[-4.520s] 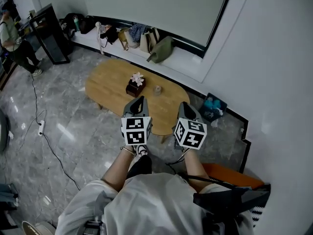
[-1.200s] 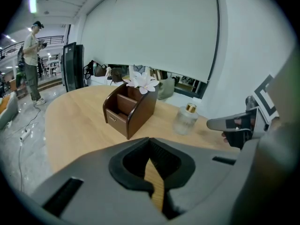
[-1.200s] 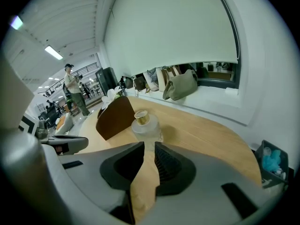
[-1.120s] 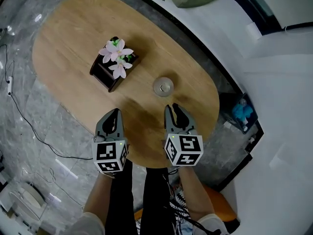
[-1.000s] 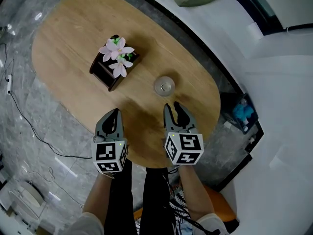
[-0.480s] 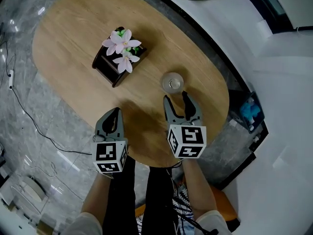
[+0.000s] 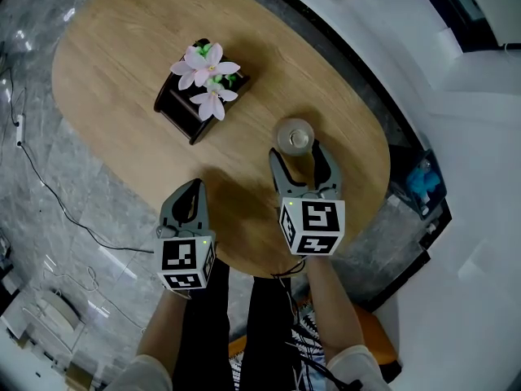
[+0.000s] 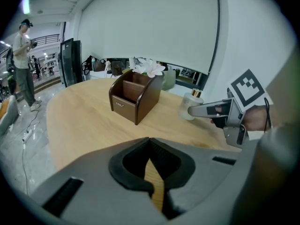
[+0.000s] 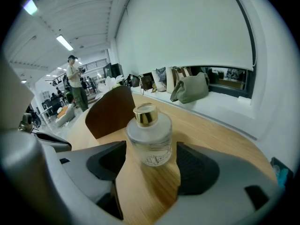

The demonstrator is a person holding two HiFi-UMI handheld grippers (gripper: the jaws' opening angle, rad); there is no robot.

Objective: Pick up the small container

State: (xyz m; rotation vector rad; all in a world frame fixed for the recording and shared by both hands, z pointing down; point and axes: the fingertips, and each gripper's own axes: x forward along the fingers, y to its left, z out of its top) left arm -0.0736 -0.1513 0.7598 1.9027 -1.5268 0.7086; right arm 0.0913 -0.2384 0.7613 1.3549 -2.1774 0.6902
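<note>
head view: the small container (image 7: 294, 135) stands upright on the table (image 7: 114, 51), to the right of the flower box (image 7: 186, 108) and a little nearer the person, well apart from it. the right gripper (image 7: 296, 158) lies straight behind the container on the person's side and points at it, with its fingertips reaching either side of the container's near edge. the left gripper (image 7: 192, 191) hangs below the flower box, well apart from the container, so the right hand is plainly the nearer one.

left gripper view: the left gripper's (image 8: 151, 168) jaws are together with nothing between them. beyond them, the container (image 8: 189, 108) shows to the right of the flower box (image 8: 135, 96), with the right gripper (image 8: 204, 110) level against it.

right gripper view: the container (image 9: 150, 137), long axis vertical and gold cap (image 9: 145, 115) on top, sits in the mouth of the right gripper (image 9: 149, 178), with the flower box (image 9: 111, 111) behind it to the left. the jaws have just been opening and stand wide. the container is between them, with a gap on each side, and neither pad presses it. the likely next need is a short push forward before closing.
</note>
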